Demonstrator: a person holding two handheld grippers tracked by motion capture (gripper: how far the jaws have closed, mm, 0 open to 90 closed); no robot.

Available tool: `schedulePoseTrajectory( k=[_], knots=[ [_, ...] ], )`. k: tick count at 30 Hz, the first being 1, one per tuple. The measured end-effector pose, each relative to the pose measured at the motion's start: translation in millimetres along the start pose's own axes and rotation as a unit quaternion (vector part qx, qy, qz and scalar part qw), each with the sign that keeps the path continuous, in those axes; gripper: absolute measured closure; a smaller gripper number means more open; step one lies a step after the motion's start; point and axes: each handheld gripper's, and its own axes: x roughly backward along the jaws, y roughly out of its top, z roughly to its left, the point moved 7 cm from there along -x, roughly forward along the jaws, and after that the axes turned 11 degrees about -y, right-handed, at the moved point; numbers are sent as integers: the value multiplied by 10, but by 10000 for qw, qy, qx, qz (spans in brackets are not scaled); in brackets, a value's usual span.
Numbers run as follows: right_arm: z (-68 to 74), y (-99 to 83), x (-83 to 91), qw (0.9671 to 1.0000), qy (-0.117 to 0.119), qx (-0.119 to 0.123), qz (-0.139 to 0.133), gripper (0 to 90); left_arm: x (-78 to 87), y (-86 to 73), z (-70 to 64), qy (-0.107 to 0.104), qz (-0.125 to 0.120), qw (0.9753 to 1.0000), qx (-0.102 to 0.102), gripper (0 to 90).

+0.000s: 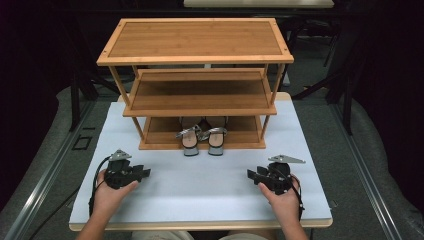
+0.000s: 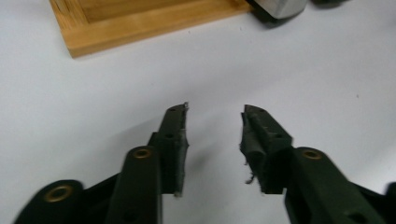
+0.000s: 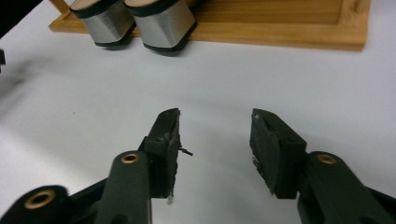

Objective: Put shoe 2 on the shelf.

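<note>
A three-tier bamboo shoe rack [image 1: 195, 55] stands at the back of the white table [image 1: 200, 200]. A pair of silver strappy heeled sandals [image 1: 202, 135] rests on its bottom shelf, heels jutting over the front edge. In the right gripper view both block heels [image 3: 135, 21] show against the rack's base [image 3: 280, 37]. My left gripper [image 1: 146, 173] lies on the table at front left, open and holding nothing. Front right, my right gripper [image 1: 250, 174] is likewise open and holds nothing. In their own views the left gripper [image 2: 214, 112] and right gripper [image 3: 215, 116] hover over bare tabletop.
The rack's corner [image 2: 84, 44] lies ahead of the left gripper. Grey floor [image 1: 380, 165] and dark metal frames [image 1: 75, 100] surround the table. A hand [image 1: 107, 197] grips each gripper near the table's front edge.
</note>
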Motion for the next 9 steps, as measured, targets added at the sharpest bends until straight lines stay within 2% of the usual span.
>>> schedulePoseTrajectory(
  k=[4, 5, 6, 7, 9],
  knots=[
    [-56, -128, 27, 9998, -19, -169, -91, 459, 3, -106, 4, -5, 15, 10000, 42, 546],
    [-64, -160, 39, 9998, -80, -159, -108, 438, 6, -121, 4, -8, 20, 10000, 24, 534],
    [-63, -195, 51, 9999, -22, -125, -80, 414, 2, -130, 9, 22, -9, 10000, 3, 524],
    [-65, -230, 53, 9999, -110, -112, -39, 395, 4, -140, 12, 35, -5, 10000, 20, 518],
    [-50, -286, 74, 10000, -8, -5, 24, 367, -4, -143, 22, -3, -51, 10000, 51, 492]
  ],
)
